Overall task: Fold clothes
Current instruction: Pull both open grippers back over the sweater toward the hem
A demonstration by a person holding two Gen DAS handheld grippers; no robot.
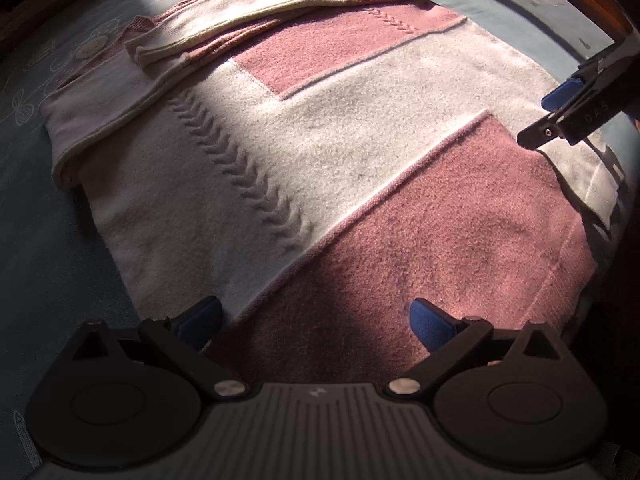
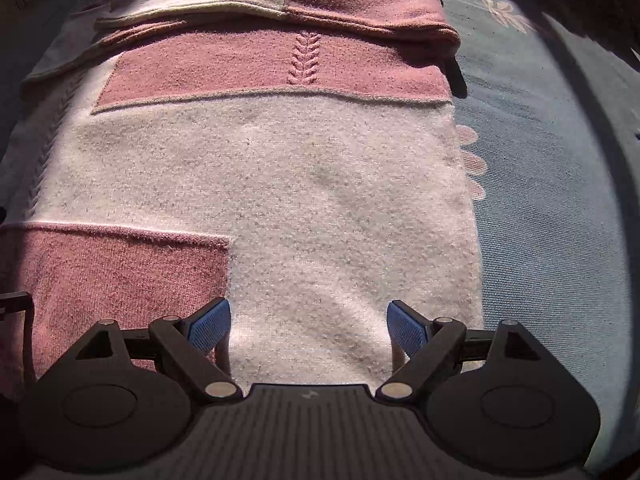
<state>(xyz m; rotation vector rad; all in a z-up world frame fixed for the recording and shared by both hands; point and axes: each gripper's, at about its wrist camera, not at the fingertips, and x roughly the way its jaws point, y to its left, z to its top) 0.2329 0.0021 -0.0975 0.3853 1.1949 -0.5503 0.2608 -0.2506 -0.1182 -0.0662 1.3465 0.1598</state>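
Left wrist view: our left gripper (image 1: 316, 320) hangs with jaws spread and empty above the sweater (image 1: 320, 152), which lies flat on the blue bedspread (image 1: 52, 240), sleeves folded across its top.
Neighbour: the right gripper (image 1: 560, 112) comes in at the right edge.
Right wrist view: our right gripper (image 2: 309, 326) is wide apart, nothing between the pads, over the cream panel.
Step in hand: we judge it's the hem pinch; both should bite the near edge level, then lift together.

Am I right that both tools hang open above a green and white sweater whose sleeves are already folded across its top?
Not quite: the sweater is pink and white, as both wrist views show. The left tool and right tool do hang open above it, sleeves folded across.
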